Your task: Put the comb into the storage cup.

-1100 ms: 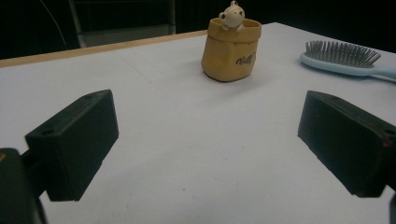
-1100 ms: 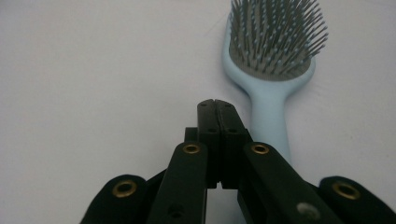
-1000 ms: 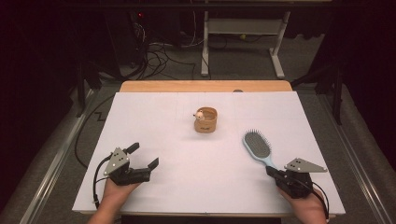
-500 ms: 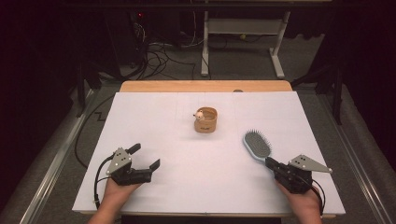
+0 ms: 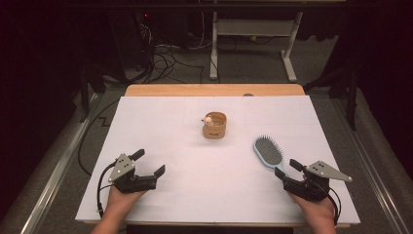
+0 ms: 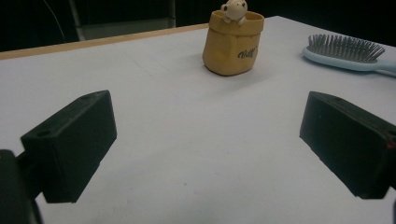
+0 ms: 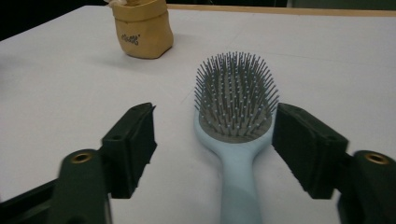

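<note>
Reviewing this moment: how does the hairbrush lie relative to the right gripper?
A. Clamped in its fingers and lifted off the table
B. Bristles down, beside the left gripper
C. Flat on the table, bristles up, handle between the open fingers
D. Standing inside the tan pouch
C: the light blue hairbrush rests on the white table, bristles up, with the right gripper fingers apart on either side, not pressing it.

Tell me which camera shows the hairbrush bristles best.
The right gripper view: the hairbrush lies bristles-up, close between the right gripper's open jaws. The high view shows the whole brush small; the left gripper view catches its head side-on at the edge.
</note>
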Tool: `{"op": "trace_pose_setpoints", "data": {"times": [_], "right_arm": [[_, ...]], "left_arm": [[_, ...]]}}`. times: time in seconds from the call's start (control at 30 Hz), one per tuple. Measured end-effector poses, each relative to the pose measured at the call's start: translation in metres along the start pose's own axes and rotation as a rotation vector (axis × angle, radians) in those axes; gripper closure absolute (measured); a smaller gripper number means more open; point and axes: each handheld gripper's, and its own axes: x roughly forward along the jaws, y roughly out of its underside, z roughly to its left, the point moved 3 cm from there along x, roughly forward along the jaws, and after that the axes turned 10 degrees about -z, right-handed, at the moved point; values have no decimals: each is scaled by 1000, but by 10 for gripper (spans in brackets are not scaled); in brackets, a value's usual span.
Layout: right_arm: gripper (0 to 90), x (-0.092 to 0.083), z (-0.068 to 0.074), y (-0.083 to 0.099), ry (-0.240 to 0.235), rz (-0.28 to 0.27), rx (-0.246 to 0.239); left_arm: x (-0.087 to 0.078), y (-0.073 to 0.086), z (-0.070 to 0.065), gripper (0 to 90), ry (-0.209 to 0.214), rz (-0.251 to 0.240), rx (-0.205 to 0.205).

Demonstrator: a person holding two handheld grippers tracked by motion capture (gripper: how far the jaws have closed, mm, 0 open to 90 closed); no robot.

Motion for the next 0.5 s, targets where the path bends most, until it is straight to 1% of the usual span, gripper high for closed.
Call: {"op": "trace_pose_setpoints", "data": {"times": [0.07,0.1,0.13,0.2,0.23,0.27,0.33,0.37,0.43,0.5], "right_arm": [[245,0,-1,0,6,-9,6],[186,-1,-3,0,15,-19,13],[186,-1,-3,0,15,-19,13],[121,-1,-4,0,20,-18,16],[121,-1,-4,0,20,-18,16],[99,-1,-4,0,21,-18,17],[24,-1,-5,0,29,-18,18],[2,-1,-5,0,38,-18,15],[1,-1,-5,-1,44,-31,13],[1,-2,-6,-2,51,-33,15]], "left_arm": [[0,0,0,45,2,1,-1],[0,0,0,46,4,1,-2],[0,0,0,46,4,0,-1],[-1,-1,0,46,0,-7,0],[-1,-1,0,46,-1,-8,-2],[-1,-1,0,46,1,-5,-4],[-1,-1,0,46,4,-4,-9],[-1,-1,0,46,5,-4,-8],[0,-1,0,46,7,-6,-9],[0,-1,0,45,5,-11,0]]}}
